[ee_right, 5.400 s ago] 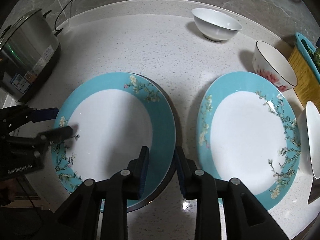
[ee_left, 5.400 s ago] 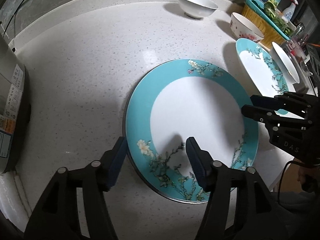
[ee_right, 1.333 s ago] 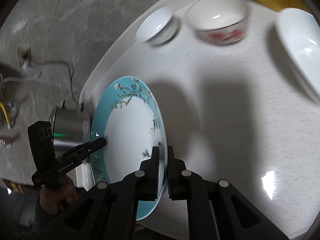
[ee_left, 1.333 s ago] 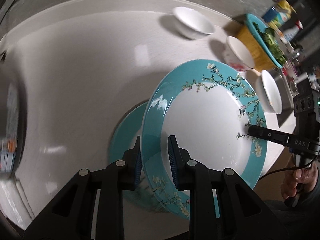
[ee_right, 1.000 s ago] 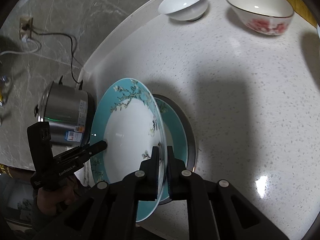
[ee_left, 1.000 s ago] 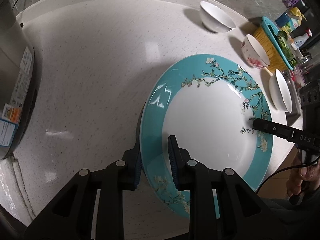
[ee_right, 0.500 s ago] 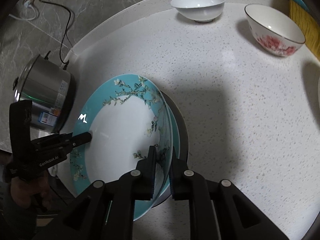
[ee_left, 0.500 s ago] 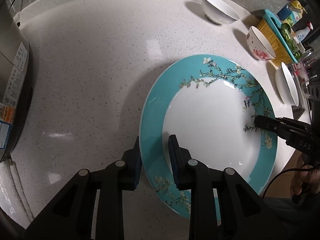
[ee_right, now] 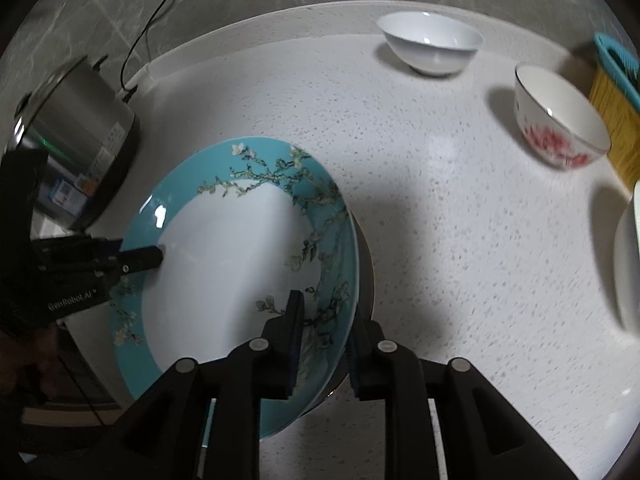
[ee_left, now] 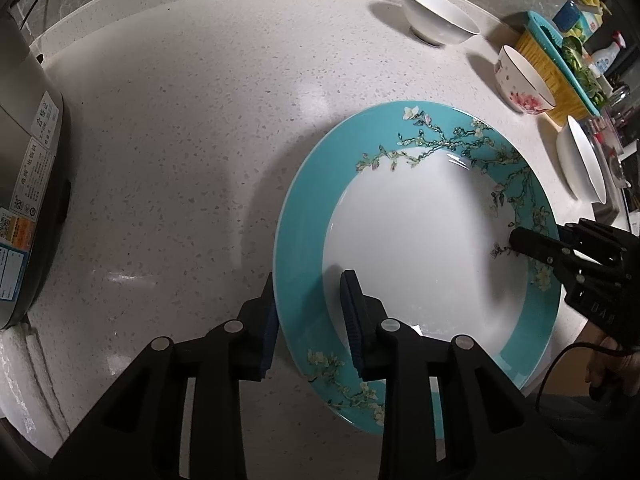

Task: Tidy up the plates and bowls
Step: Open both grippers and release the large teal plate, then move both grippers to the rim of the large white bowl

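Note:
A teal-rimmed plate with a blossom pattern lies stacked on a second plate, whose dark edge shows along its right side. My left gripper straddles the top plate's left rim. Its jaws are opening and the blue pads stand off the rim. From the opposite side my right gripper straddles the right rim, jaws also opening with a gap at the pads. Each gripper shows in the other's view: the right one and the left one.
A plain white bowl sits at the back of the speckled counter. A flower-painted bowl and a white dish are to the right, by a yellow and teal basket. A steel rice cooker stands left. The counter edge runs close below the plates.
The tilted plate, held up by both grippers, has come down flat onto the lower plate. Both grippers' pads have spread away from its rim.

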`<state>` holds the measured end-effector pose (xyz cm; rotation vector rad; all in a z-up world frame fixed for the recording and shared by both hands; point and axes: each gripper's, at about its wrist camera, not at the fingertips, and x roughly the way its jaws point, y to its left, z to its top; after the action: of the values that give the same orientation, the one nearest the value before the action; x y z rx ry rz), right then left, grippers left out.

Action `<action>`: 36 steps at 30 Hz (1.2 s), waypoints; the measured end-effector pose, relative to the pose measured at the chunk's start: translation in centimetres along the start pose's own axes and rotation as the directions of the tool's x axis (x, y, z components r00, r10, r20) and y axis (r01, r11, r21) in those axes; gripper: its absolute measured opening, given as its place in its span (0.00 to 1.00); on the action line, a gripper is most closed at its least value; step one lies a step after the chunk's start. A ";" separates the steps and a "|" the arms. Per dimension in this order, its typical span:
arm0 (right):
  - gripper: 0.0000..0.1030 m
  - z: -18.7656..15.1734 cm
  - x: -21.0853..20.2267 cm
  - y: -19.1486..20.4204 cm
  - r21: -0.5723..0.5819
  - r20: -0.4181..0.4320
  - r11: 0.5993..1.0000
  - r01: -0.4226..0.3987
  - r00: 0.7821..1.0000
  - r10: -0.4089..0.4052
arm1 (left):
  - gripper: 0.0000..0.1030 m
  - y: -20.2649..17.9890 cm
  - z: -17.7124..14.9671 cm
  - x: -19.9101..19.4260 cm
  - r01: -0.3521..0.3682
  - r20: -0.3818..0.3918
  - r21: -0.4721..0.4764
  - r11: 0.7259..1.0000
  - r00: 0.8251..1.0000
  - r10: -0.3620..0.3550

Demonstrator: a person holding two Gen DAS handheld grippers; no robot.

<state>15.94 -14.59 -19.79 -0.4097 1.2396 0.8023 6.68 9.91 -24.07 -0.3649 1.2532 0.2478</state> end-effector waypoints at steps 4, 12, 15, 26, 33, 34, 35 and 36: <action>0.29 -0.2 0.0 0.9 -0.050 0.009 0.997 0.051 0.999 -0.051 | 0.28 0.0 -0.1 0.0 0.001 0.006 0.004 1.000 1.000 -0.001; 0.35 -0.9 0.3 1.2 -0.057 0.007 0.994 0.088 0.996 -0.088 | 0.54 -0.3 -0.6 -0.1 0.021 0.031 -0.003 1.000 0.999 -0.021; 0.42 -1.0 0.0 1.0 -0.035 0.023 0.996 0.084 0.996 -0.084 | 0.68 0.0 -0.7 -0.7 0.019 0.048 -0.020 1.000 0.999 -0.018; 0.88 -3.6 -6.0 -4.4 0.182 0.133 0.972 -0.148 0.983 0.125 | 0.96 -3.1 2.5 -6.2 0.279 0.157 -0.027 0.960 0.950 -0.272; 0.88 -7.3 -12.0 -16.2 0.476 0.303 0.840 -0.259 0.945 0.120 | 1.00 -15.5 4.3 -5.6 0.425 0.105 0.140 0.894 0.892 -0.440; 0.88 -7.5 -12.4 -17.6 0.496 0.315 0.827 -0.264 0.942 0.112 | 1.00 -17.4 4.6 -4.9 0.428 0.088 0.150 0.892 0.892 -0.443; 0.88 -7.9 -13.1 -20.0 0.523 0.330 0.810 -0.266 0.939 0.095 | 1.00 -19.4 5.0 -4.1 0.436 0.072 0.147 0.888 0.890 -0.450; 0.88 -8.1 -13.4 -21.3 0.532 0.336 0.805 -0.263 0.938 0.085 | 1.00 -20.5 5.2 -3.6 0.440 0.065 0.143 0.887 0.890 -0.452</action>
<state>24.62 -38.43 -12.60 0.3182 1.1748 0.5786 17.96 -6.73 -16.53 -0.5163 1.0488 -0.2068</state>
